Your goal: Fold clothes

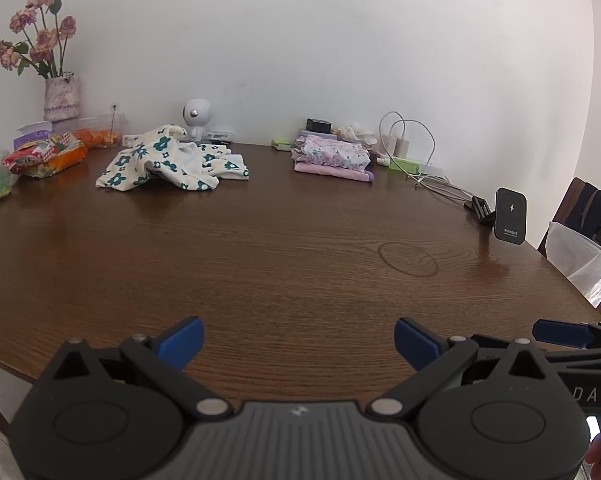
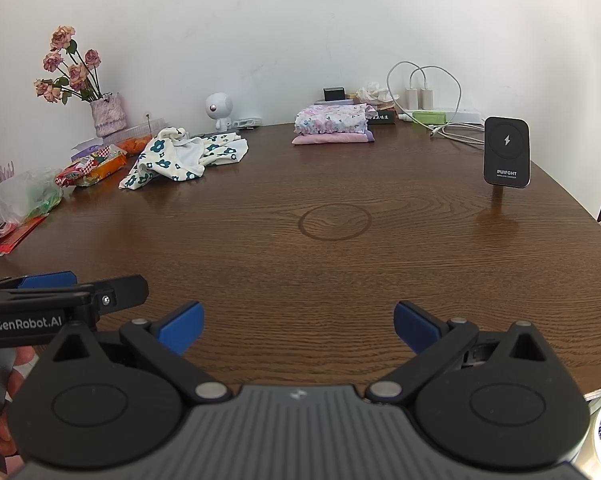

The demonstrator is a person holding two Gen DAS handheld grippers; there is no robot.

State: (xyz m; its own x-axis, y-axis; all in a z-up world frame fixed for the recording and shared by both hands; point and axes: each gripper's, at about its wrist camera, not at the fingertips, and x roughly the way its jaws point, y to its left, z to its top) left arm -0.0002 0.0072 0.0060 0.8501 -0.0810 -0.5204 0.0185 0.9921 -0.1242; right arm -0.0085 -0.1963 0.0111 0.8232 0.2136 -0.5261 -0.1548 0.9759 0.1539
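Observation:
A crumpled cream garment with teal flowers lies at the far left of the round wooden table; it also shows in the right wrist view. A folded pink floral stack sits at the far middle, also in the right wrist view. My left gripper is open and empty above the near table edge. My right gripper is open and empty beside it; one of its fingers shows at the right of the left wrist view. Both are far from the clothes.
A vase of flowers, snack packets, a small white robot figure, chargers and cables line the far edge by the wall. A black wireless charger stand stands at the right. A chair is beyond the right edge.

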